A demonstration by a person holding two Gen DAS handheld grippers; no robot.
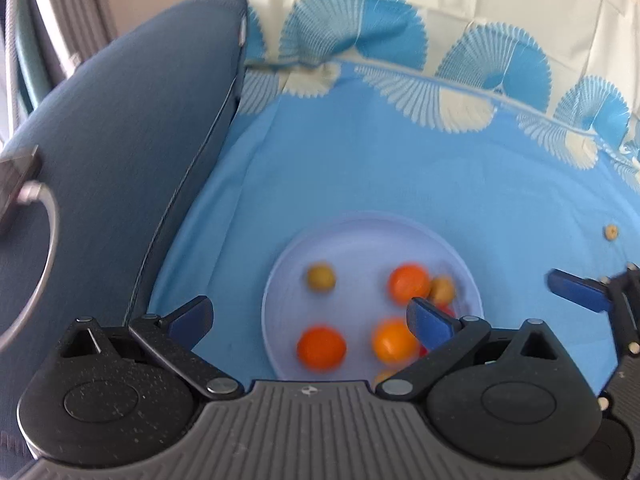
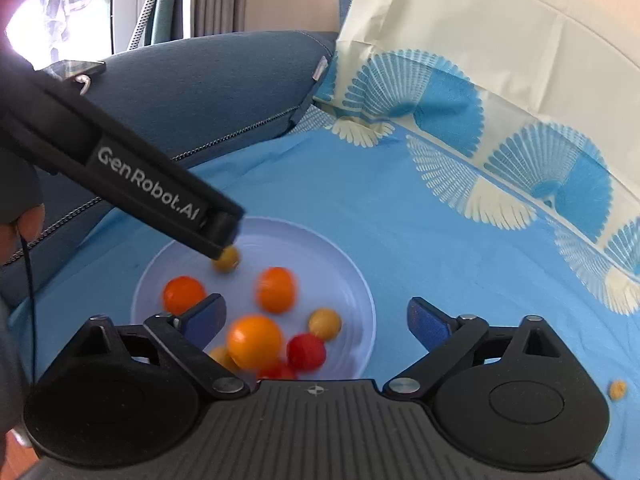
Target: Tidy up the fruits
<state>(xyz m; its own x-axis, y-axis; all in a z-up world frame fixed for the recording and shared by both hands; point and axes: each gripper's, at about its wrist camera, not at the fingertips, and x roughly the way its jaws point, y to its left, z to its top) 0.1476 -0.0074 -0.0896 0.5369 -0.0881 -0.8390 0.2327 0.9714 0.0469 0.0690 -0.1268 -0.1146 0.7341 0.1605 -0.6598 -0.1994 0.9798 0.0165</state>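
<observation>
A pale lilac plate lies on a blue cloth and holds several small round fruits: oranges, yellow-green ones and red ones. My left gripper is open and empty above the near part of the plate. My right gripper is open and empty over the plate's right half. One finger of the right gripper shows in the left wrist view. The left gripper's body reaches over the plate in the right wrist view.
A small yellowish fruit piece lies on the cloth right of the plate. A dark blue sofa arm rises on the left with a phone and cable on it. A fan-patterned cushion stands behind.
</observation>
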